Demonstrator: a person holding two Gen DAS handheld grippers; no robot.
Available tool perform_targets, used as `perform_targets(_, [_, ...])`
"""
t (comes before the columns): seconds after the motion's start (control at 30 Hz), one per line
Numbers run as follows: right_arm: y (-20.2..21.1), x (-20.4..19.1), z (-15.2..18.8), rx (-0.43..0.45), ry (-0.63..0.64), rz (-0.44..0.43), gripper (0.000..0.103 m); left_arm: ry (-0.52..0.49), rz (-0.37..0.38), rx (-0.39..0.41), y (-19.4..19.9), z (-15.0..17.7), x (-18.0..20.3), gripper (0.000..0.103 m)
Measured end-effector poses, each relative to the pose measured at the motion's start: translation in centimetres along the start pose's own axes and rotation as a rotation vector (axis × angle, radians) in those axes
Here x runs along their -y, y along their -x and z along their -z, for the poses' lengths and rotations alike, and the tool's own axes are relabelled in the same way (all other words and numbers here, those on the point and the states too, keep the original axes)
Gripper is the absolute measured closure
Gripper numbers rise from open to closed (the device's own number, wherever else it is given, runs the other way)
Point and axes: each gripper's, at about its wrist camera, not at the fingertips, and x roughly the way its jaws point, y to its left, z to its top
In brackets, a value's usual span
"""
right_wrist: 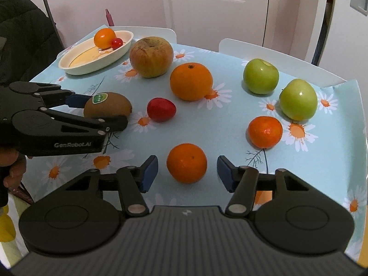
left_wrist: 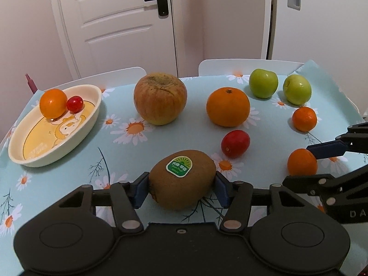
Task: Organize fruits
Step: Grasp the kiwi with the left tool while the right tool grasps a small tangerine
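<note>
My left gripper [left_wrist: 181, 187] is shut on a brown kiwi [left_wrist: 182, 179] with a green sticker, low over the cloth; it also shows in the right wrist view [right_wrist: 107, 106]. My right gripper [right_wrist: 187, 172] is open, its blue pads on either side of a small mandarin [right_wrist: 186, 166] without touching it. A cream oval dish [left_wrist: 34, 158] at the far left holds a small orange [left_wrist: 53, 103] and a cherry tomato [left_wrist: 75, 103].
On the daisy cloth lie a large wrinkled apple [left_wrist: 160, 98], a big orange [left_wrist: 227, 106], a red tomato [left_wrist: 235, 143], another mandarin [right_wrist: 265, 132] and two green apples [right_wrist: 261, 76] [right_wrist: 298, 99]. White chair backs [left_wrist: 241, 65] stand behind the table. The right table edge [right_wrist: 361, 124] is near.
</note>
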Motion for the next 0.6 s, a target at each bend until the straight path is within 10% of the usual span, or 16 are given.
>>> perform_targets(0.2, [-0.2, -0.1, -0.1, -0.006, 0.001, 0.004, 0.05, 0.012, 0.002, -0.005, 0.5, 0.3, -0.2, 0.041])
perform_targets(0.6, [0.1, -0.5, -0.4, 0.008, 0.015, 0.004, 0.051, 0.036, -0.004, 0.006, 1.9, 0.5, -0.5, 0.042])
